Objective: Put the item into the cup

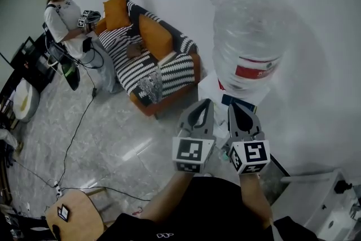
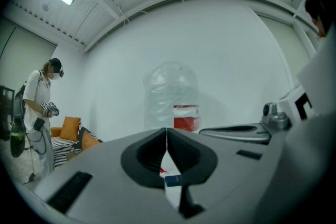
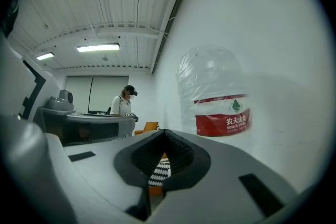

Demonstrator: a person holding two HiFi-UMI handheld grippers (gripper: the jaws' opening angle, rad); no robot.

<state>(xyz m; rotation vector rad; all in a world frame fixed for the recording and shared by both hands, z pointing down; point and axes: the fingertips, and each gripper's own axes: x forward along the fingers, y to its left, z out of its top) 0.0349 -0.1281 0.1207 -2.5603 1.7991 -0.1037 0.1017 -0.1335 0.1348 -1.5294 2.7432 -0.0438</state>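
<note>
No cup and no loose item shows in any view. My left gripper (image 1: 205, 104) and right gripper (image 1: 234, 106) are held side by side in front of me, both pointing at a water dispenser (image 1: 214, 93). On the dispenser stands a large clear water bottle (image 1: 251, 36) with a red label. In the left gripper view my left gripper (image 2: 167, 132) has its jaws pressed together with nothing between them, and the bottle (image 2: 171, 97) stands ahead. In the right gripper view my right gripper (image 3: 165, 134) is likewise shut and empty, with the bottle (image 3: 214, 93) close at the right.
A striped sofa (image 1: 148, 62) with orange cushions stands along the wall at the left. Another person (image 1: 65, 14) holding grippers stands beyond it. Cables cross the marble floor (image 1: 107, 138). A round wooden stool (image 1: 74, 215) is at lower left, a white unit (image 1: 321, 200) at lower right.
</note>
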